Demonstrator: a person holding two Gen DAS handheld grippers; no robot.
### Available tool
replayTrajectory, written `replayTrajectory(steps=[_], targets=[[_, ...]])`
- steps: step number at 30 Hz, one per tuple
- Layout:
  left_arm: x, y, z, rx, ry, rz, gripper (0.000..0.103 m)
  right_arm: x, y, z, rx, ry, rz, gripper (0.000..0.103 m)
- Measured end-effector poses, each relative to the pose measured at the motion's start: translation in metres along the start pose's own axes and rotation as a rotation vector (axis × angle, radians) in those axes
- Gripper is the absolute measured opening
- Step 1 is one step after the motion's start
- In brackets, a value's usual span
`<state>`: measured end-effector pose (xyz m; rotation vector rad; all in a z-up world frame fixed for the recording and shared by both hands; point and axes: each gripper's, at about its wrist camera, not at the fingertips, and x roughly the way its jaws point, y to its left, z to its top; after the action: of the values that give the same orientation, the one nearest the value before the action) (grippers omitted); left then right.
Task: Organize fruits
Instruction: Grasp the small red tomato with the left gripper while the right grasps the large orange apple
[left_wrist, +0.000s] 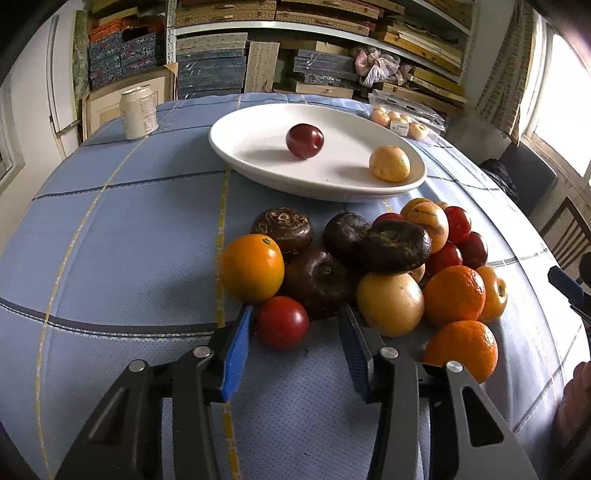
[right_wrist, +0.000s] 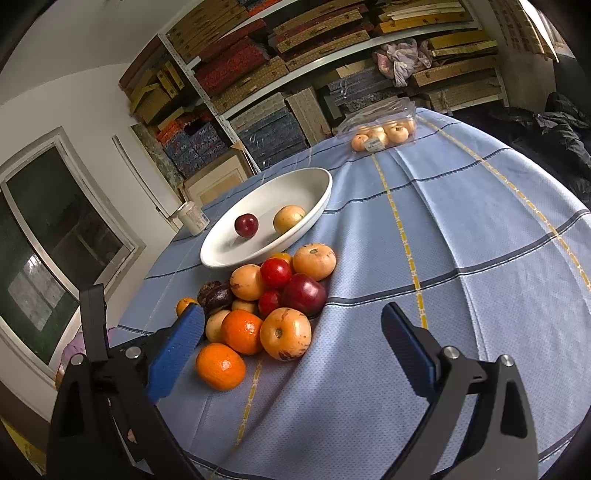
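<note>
A pile of fruit lies on the blue checked tablecloth: oranges (left_wrist: 453, 295), red tomatoes, yellow fruits (left_wrist: 389, 304) and dark brown fruits (left_wrist: 317, 282). Behind it stands a white oval dish (left_wrist: 258, 147) holding a dark red plum (left_wrist: 304, 141) and a yellow fruit (left_wrist: 389, 163). My left gripper (left_wrist: 295, 314) is low at the pile's near edge, jaws around a small red tomato (left_wrist: 282, 323). The left pad is close beside it and a gap shows at the right pad. My right gripper (right_wrist: 291, 312) stands wide open before the pile (right_wrist: 266, 302), holding nothing.
A pale drink can (left_wrist: 139, 112) stands at the table's far left. A clear plastic pack of small yellow fruits (right_wrist: 380, 134) sits at the far edge. Shelves of stacked boxes fill the wall behind. A chair (left_wrist: 570, 236) stands at the right.
</note>
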<state>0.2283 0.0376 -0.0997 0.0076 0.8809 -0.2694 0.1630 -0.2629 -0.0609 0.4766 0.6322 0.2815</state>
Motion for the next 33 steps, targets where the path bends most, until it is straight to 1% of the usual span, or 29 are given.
replayTrajectory(steps=[3,5,7,8,9,10,11,12,13,17,22,24,25,27,29,33], targets=[[0.000,-0.001,0.000,0.000,-0.001,0.000,0.046,0.001,0.002,-0.001,-0.017,0.006,-0.006,0.095],[0.000,-0.001,0.000,0.002,-0.001,-0.007,0.038,0.002,0.003,-0.002,-0.046,0.014,-0.015,0.095],[-0.001,0.000,-0.001,0.001,-0.002,0.001,0.034,0.003,0.009,-0.004,-0.103,0.023,-0.035,0.095],[-0.003,0.001,-0.001,-0.004,-0.002,0.000,0.029,0.005,0.013,-0.005,-0.130,0.029,-0.048,0.094],[-0.004,0.002,-0.001,-0.012,-0.004,0.002,0.026,0.008,0.017,-0.008,-0.170,0.044,-0.063,0.091],[-0.007,0.005,-0.001,-0.026,-0.008,-0.006,0.026,0.011,0.021,-0.010,-0.198,0.061,-0.070,0.086],[-0.010,0.008,-0.002,-0.043,-0.013,-0.017,0.026,0.015,0.024,-0.013,-0.223,0.081,-0.077,0.078],[-0.012,0.010,-0.003,-0.054,-0.016,-0.025,0.026,0.020,0.026,-0.015,-0.245,0.104,-0.086,0.072],[-0.016,0.013,-0.003,-0.068,-0.023,-0.036,0.026,0.024,0.025,-0.017,-0.256,0.121,-0.095,0.071],[-0.023,0.015,-0.004,-0.084,-0.040,-0.051,0.026,0.031,0.026,-0.018,-0.258,0.130,-0.109,0.071],[-0.019,0.010,-0.008,-0.065,-0.009,-0.063,0.026,0.050,0.028,-0.014,-0.261,0.153,-0.151,0.070],[-0.018,0.008,-0.009,-0.058,-0.006,-0.059,0.026,0.058,0.029,-0.013,-0.272,0.173,-0.164,0.061],[-0.018,0.008,-0.009,-0.057,-0.004,-0.059,0.026,0.063,0.029,-0.014,-0.278,0.187,-0.170,0.059],[-0.016,0.009,-0.010,-0.062,0.007,-0.061,0.026,0.071,0.030,-0.015,-0.284,0.216,-0.170,0.051],[-0.013,0.011,-0.010,-0.068,0.021,-0.058,0.026,0.075,0.030,-0.015,-0.280,0.225,-0.162,0.051],[-0.013,0.010,-0.011,-0.062,0.019,-0.053,0.026,0.080,0.027,-0.013,-0.267,0.233,-0.161,0.051]])
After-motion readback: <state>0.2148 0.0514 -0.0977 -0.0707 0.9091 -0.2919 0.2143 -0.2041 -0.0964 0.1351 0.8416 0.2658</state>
